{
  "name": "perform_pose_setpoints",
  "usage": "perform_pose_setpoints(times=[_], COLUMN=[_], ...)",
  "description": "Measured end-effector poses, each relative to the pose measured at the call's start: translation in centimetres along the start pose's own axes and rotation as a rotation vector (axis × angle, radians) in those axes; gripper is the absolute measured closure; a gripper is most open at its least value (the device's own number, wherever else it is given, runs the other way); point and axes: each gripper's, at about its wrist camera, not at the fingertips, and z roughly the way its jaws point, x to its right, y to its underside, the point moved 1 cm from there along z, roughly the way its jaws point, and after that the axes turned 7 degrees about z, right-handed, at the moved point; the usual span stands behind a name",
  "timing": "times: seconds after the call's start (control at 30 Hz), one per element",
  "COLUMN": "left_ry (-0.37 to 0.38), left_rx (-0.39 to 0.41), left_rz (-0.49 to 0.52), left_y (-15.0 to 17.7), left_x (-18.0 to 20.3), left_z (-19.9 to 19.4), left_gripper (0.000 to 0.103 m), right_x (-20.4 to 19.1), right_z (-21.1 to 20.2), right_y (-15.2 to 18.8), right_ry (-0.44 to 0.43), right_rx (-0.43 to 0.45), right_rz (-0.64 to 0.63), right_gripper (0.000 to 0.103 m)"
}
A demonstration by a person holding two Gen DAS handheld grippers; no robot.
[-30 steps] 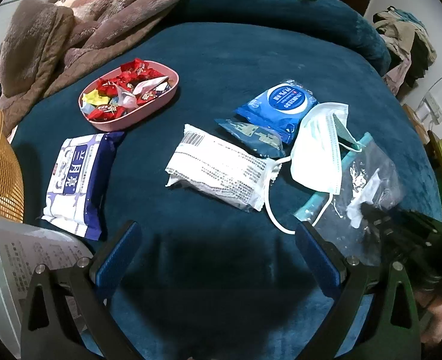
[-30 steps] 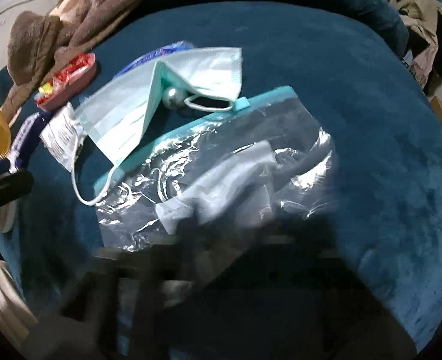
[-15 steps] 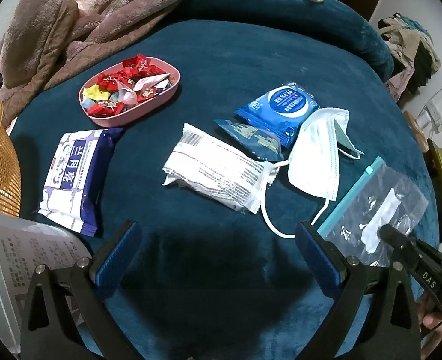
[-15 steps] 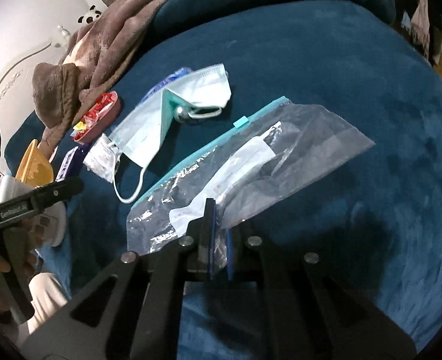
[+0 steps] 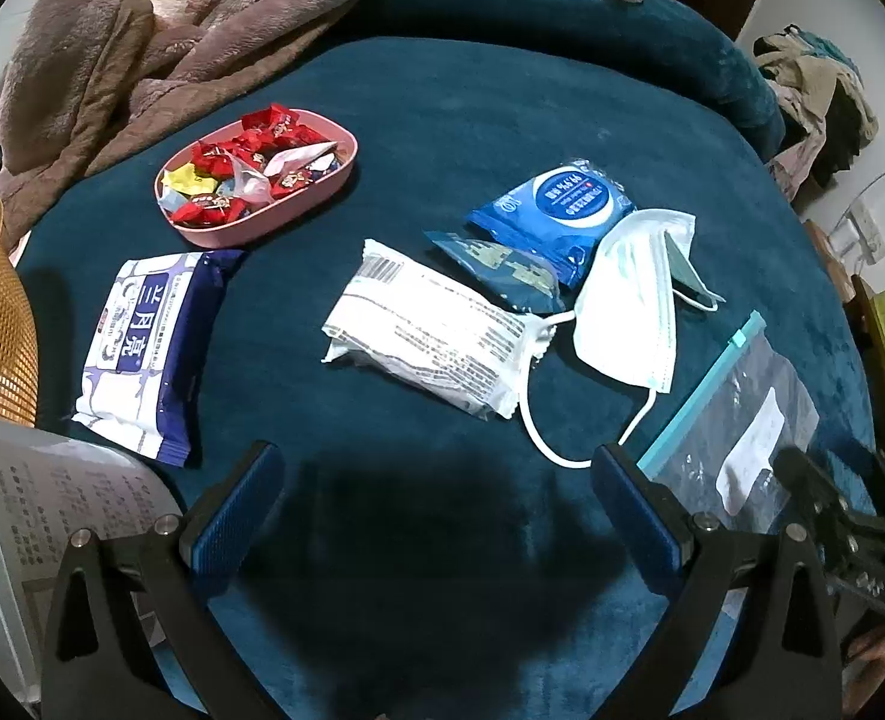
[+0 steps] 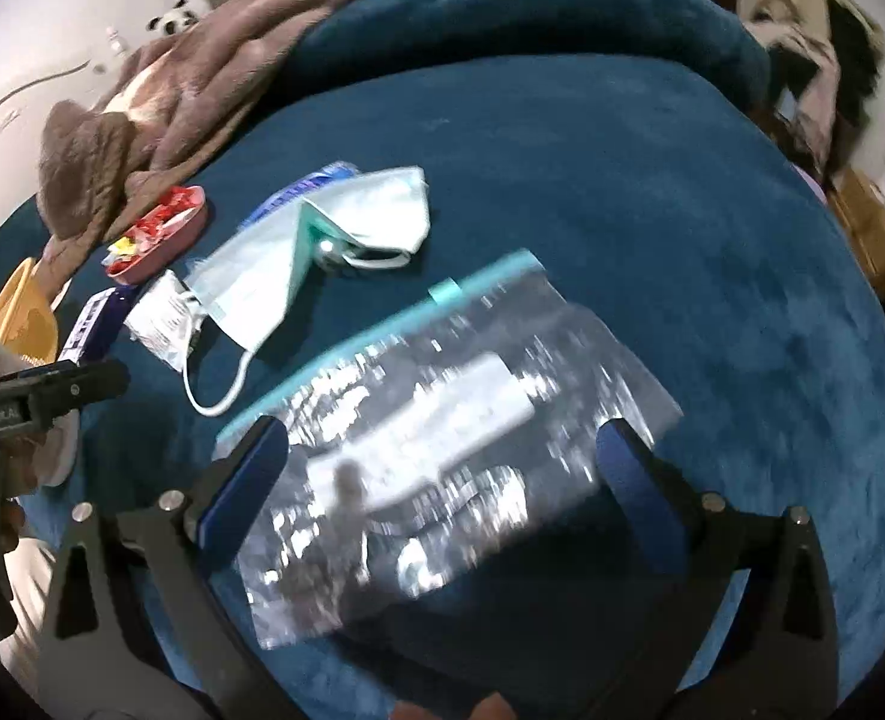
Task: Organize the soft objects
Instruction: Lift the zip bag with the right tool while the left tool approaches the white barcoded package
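Mostly unsorted: my right claw (image 6: pixel 436 492) is opening over the clear zip bag (image 6: pixel 442 420); left claw (image 5: pixel 436 504) spread, empty; packets scattered.

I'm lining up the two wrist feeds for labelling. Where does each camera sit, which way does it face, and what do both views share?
Left wrist: behind the open left gripper, angled down at the teal cushion and packets; the right gripper's black frame shows at right.
Right wrist: behind the right gripper, jaws opening over the zip bag; the left gripper shows at left.
Shared: face mask, zip bag, pink candy tray.
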Motion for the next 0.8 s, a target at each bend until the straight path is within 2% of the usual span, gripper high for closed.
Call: perform_pose_setpoints(times=[0.07, 0.17, 0.23, 0.33, 0.37, 0.47, 0.63, 0.67, 0.73, 0.8], left_ry=[0.0, 0.003, 0.004, 0.004, 0.004, 0.009, 0.01, 0.008, 0.006, 0.007], left_rx=[0.001, 0.0, -0.001, -0.001, -0.002, -0.01, -0.019, -0.02, -0.019, -0.015], left_rz=[-0.003, -0.006, -0.004, -0.001, -0.003, -0.011, -0.003, -0.002, -0.004, -0.007], left_y=[0.0, -0.1, -0.1, -0.1, -0.1, 0.0, 0.4, 0.5, 0.5, 0.4], left_x=[-0.1, -0.2, -0.2, -0.2, -0.2, -0.1, 0.1, 0.1, 0.0, -0.1], left_z=[0.0, 0.0, 0.1, 0.2, 0.3, 0.7, 1.0, 1.0, 1.0, 0.8], left_gripper=[0.001, 0.001, 0.001, 0.001, 0.001, 0.001, 0.001, 0.001, 0.001, 0.001], right_x=[0.0, 1.1, 1.5, 0.7, 0.0, -2.0, -2.2, -2.1, -1.5, -0.7], right_z=[1.2, 4.0, 4.4, 4.1, 4.3, 4.6, 4.6, 4.6, 4.1, 3.8], right_y=[-1.1, -2.0, -1.8, -0.6, 0.0, 1.9, 1.5, 1.2, 0.9, 0.4], right_ry=[-0.004, -0.042, -0.077, -0.152, -0.149, -0.051, -0.035, -0.022, -0.007, -0.001], right_rx=[-0.017, -0.105, -0.132, -0.165, -0.181, -0.165, -0.184, -0.179, -0.158, -0.134], right_rz=[-0.013, 0.04, 0.073, 0.017, -0.027, -0.204, -0.179, -0.162, -0.121, -0.086], right_gripper=[0.0, 0.0, 0.0, 0.0, 0.0, 0.0, 0.003, 0.011, 0.034, 0.077])
